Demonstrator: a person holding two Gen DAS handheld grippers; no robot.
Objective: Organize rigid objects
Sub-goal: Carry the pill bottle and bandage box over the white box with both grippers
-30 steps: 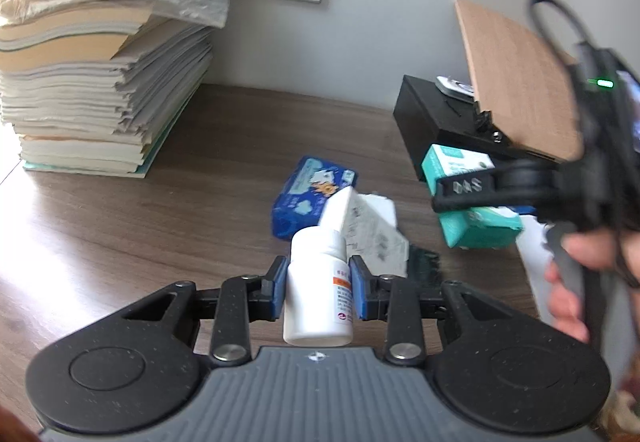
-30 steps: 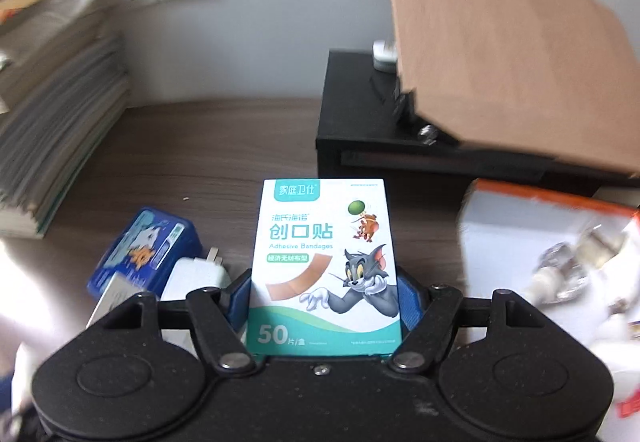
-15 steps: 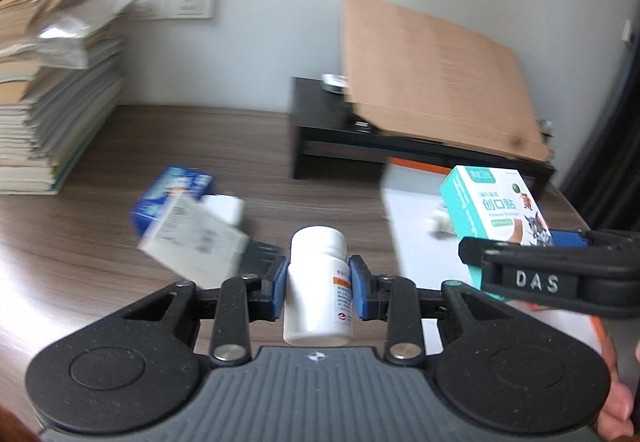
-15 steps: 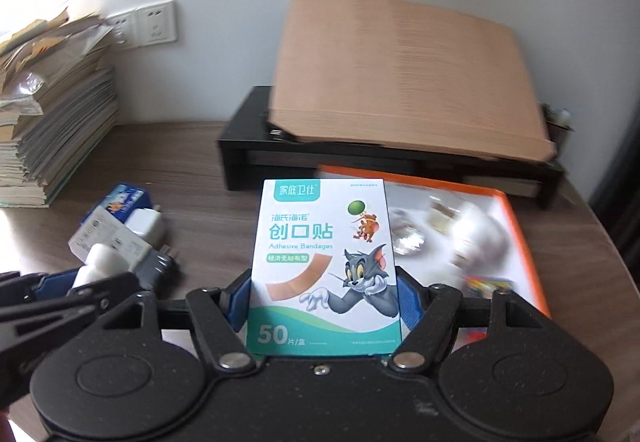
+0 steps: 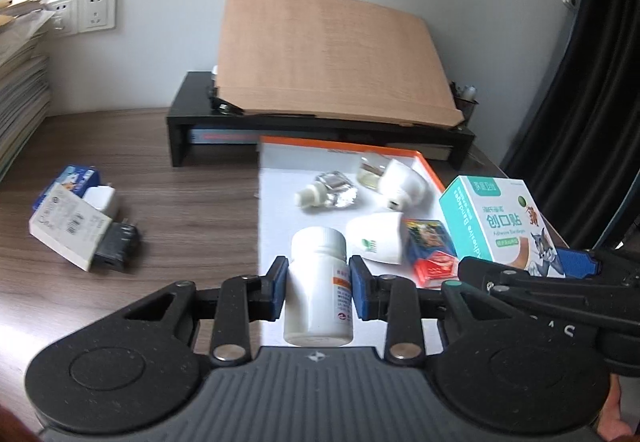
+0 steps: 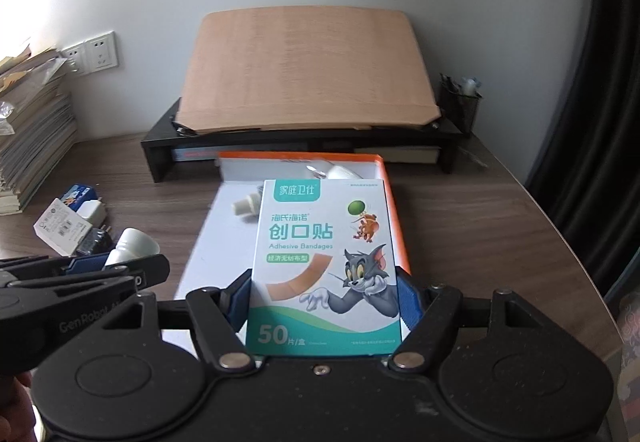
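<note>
- My left gripper (image 5: 318,284) has its fingers clamped on a white pill bottle (image 5: 318,294), held upright over the near edge of the white tray (image 5: 276,202).
- My right gripper (image 6: 324,296) grips the bandage box (image 6: 322,270) by its sides, just above the tray's near right part.
- Risk: the two grippers sit close together, so if I lower both at once they may bump and jog a load loose.
- Risk: the tray already holds a foil-wrapped bottle (image 5: 328,192) and a small red box (image 5: 430,250); a careless drop could topple the bottle onto them.
- A second ago I faced the paper stack and the clutter on the tabletop (image 5: 180,182); now both views face the tray.
</note>
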